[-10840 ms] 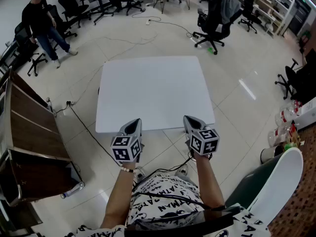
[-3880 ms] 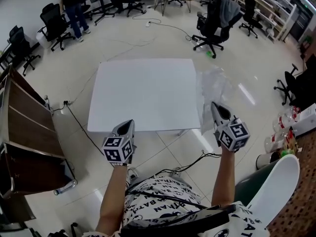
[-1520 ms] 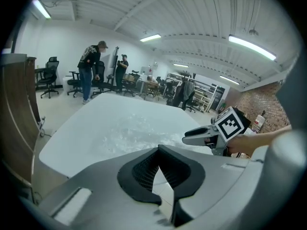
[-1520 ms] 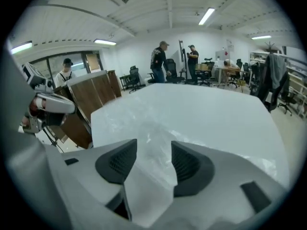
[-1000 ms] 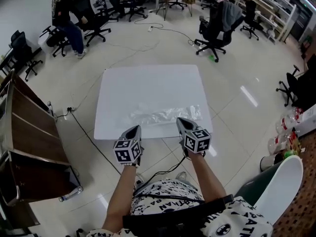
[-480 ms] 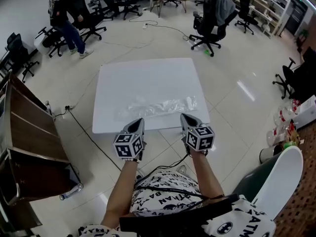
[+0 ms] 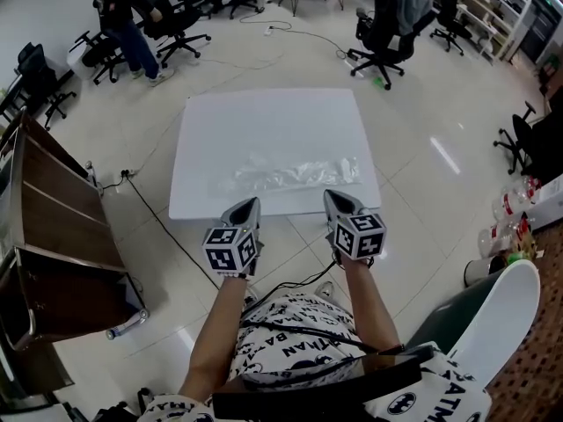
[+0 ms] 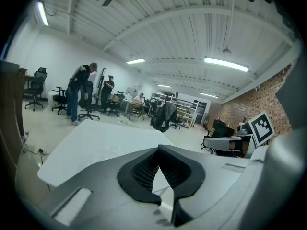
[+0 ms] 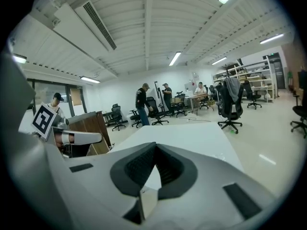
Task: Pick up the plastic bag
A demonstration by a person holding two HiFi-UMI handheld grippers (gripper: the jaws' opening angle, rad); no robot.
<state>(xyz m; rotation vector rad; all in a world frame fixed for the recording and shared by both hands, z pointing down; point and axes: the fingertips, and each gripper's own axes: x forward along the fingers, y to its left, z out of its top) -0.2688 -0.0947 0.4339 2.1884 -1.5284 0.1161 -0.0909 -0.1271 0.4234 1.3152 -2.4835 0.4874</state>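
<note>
Grey-shelled, two grippers hover just short of the desk (image 7: 273, 117): the left gripper (image 7: 249, 204) and the right gripper (image 7: 334, 197), each with its jaws pressed together on nothing. Beyond them one clear plastic bag (image 7: 295, 174) lies flat on the desk's near half. Its long axis runs left to right, along the near edge.

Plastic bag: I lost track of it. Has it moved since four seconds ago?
Yes. The plastic bag hung at the right gripper beyond the white table's right edge; now it lies leftward, across the table's near half.
</note>
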